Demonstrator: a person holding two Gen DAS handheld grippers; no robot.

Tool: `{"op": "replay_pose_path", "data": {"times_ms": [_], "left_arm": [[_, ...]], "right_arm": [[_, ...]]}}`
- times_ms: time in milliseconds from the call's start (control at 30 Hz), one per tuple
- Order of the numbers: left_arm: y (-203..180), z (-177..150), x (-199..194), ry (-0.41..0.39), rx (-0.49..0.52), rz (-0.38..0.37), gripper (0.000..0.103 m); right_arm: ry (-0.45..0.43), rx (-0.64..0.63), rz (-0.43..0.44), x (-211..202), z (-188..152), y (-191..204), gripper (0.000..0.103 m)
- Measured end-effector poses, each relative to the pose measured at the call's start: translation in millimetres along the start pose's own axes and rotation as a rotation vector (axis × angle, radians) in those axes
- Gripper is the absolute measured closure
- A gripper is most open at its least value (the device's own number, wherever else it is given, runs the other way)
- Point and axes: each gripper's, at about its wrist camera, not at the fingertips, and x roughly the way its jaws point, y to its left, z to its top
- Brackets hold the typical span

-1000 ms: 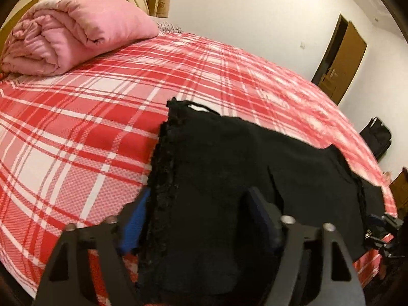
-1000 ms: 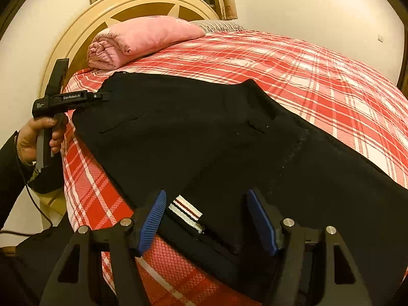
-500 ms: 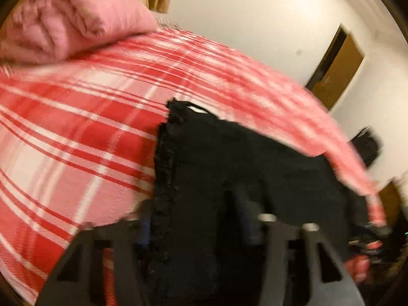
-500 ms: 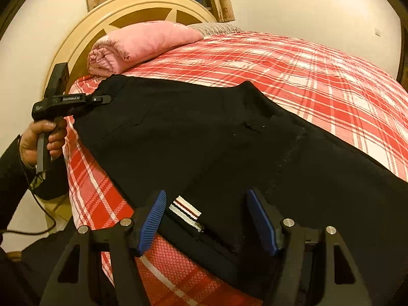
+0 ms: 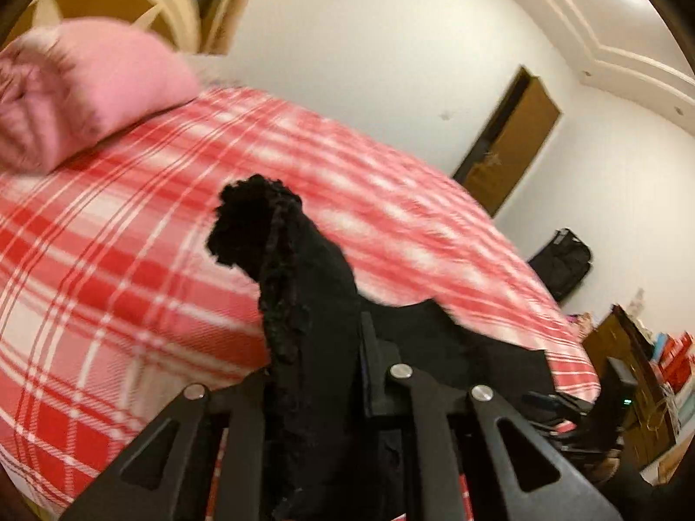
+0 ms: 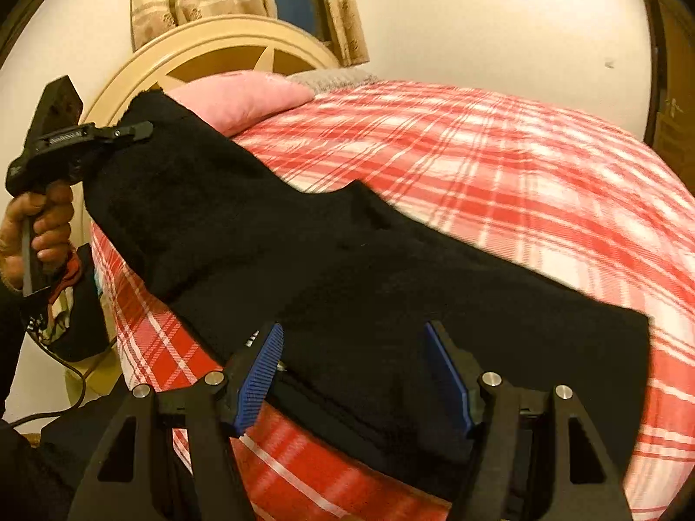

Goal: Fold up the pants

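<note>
A: What could go wrong from here, taken from the left side first?

B: On the left, a thick, fuzzy bunch of the pants [image 5: 299,304] is pinched in the left claw [image 5: 321,373], whose jaws are closing on the cloth. That end is raised clear of the bed [image 5: 130,260]. If only the outer layer is caught, the rest could be shed as the end is carried over, and a crooked fold would be left.

A: And on the right?

B: The right claw [image 6: 352,373] is held wide, its blue pads [image 6: 258,384] either side of the near edge of the pants [image 6: 347,269], and no pressing of the pads on the cloth can be seen. If the left end is lifted further while this edge is not gripped, the whole garment could be dragged along the bed or off its near side, where the edge is already close to the drop.

A: Where are the pants, relative to each claw?

B: At the left claw, cloth is held between the jaws and stands up beyond them. From there the garment is draped down onto the plaid bed and lies flat across it to the right claw, where its near edge sits between the open jaws. A pink quilt [image 6: 243,100] lies well behind, by the headboard [image 6: 208,43].
</note>
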Motion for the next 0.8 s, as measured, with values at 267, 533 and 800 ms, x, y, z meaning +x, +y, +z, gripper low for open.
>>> {"op": "replay_pose_path", "data": {"times_ms": [267,533,800], "left_arm": [[-88,12,12,0.010,0.100,-0.134,0.089],[-167,6,48,0.088,0.223,-0.209,0.090],[-231,1,77,0.145,0.274,-0.255,0.090]], "right_arm": [[-0.049,0.042,-0.092,-46,-8,-49,0.035],[-0.061,0.129,-0.147,-73,-30,-99,0.035],[-0.080,0.190,-0.191,-89,-48,-138,0.035]]}}
